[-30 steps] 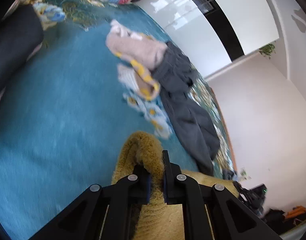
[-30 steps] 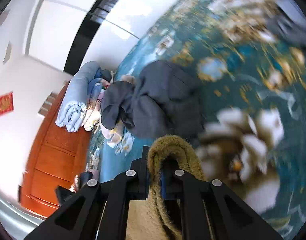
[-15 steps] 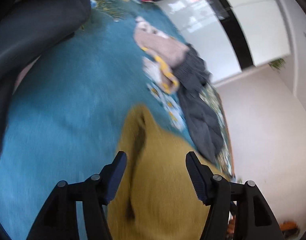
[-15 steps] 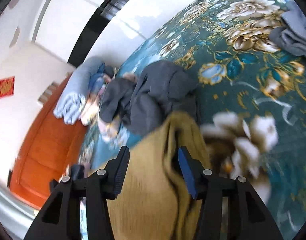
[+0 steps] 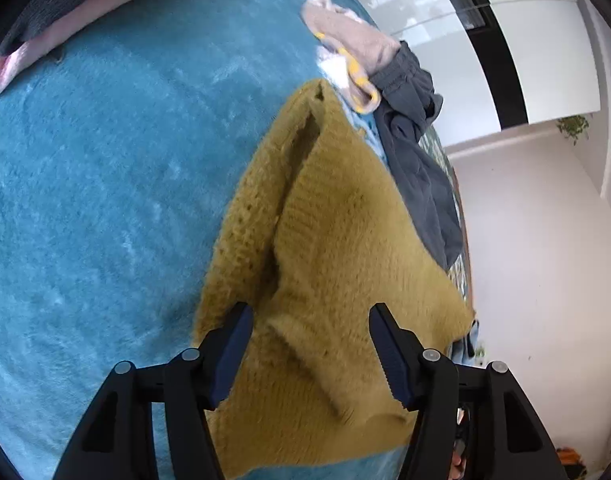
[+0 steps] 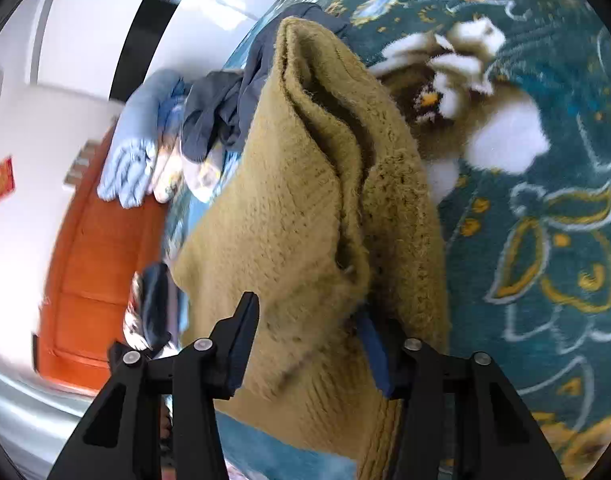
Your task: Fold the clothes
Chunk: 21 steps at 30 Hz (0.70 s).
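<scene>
Mustard knit sweater [image 5: 329, 240] between spread left gripper [image 5: 311, 346] fingers

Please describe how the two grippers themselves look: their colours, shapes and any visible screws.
Both the left gripper and the right gripper are matte black, with angular frames that have triangular cut-outs. Round silver screw heads sit at the joints. The fingers carry dark blue pads, ridged on the inner face. No cables, markings or sleeves show.

A broad stretch of bare teal blanket [image 5: 105, 184] lies open to the left of the mustard sweater [image 5: 337, 248]. Beyond it, a heap of grey trousers [image 5: 417, 168] and pink clothing [image 5: 357, 40] blocks the way.
</scene>
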Tool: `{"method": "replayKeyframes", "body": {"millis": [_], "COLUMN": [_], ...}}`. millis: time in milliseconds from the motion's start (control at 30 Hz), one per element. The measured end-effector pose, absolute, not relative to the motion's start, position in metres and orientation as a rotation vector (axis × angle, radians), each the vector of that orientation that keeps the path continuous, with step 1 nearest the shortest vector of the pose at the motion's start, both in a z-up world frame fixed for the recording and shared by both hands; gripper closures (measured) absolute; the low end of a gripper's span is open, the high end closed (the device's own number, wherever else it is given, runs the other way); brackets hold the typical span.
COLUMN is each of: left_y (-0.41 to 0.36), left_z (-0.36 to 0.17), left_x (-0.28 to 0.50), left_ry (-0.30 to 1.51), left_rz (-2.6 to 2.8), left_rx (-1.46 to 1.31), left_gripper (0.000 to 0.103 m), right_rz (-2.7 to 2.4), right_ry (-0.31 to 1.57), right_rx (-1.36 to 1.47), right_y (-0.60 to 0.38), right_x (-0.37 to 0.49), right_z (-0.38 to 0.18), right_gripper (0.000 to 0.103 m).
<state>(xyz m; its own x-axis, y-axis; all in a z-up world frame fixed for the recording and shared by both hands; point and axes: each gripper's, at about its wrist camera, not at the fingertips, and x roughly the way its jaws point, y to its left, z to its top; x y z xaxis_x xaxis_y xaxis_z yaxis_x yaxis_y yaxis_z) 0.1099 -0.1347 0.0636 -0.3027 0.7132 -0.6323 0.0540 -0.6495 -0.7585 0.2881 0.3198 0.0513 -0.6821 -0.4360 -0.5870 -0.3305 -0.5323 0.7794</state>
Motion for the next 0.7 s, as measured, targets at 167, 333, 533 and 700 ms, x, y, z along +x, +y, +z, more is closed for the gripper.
{"method": "replayKeyframes", "body": {"millis": [167,333,533,700], "left_y": [-0.12,-0.106,-0.104,-0.11], "left_z": [0.063,0.06,0.088,0.121], "left_x": [0.109,0.111,0.126,0.142], "left_ry": [-0.95,-0.945,-0.934,-0.906], "left_rz": [2.043,2.032,2.042,2.032], "left_rx": [-1.529,-1.568,-1.488,-1.386], "left_gripper": [0.057,0.088,0.091,0.092], "right_rz": [-2.471,-2.498,-2.514,-2.507], "right_ry": [-1.535,-1.543,-1.509,-1.496], "right_rx": [1.149,1.168,1.189,1.125], "right_y": [0.315,0.314,0.316,0.315], "right_x": [0.291,0.298,0.316,0.317], "right_z": [0.06,0.059,0.066,0.075], "right_gripper": [0.074,0.082,0.083,0.088]}}
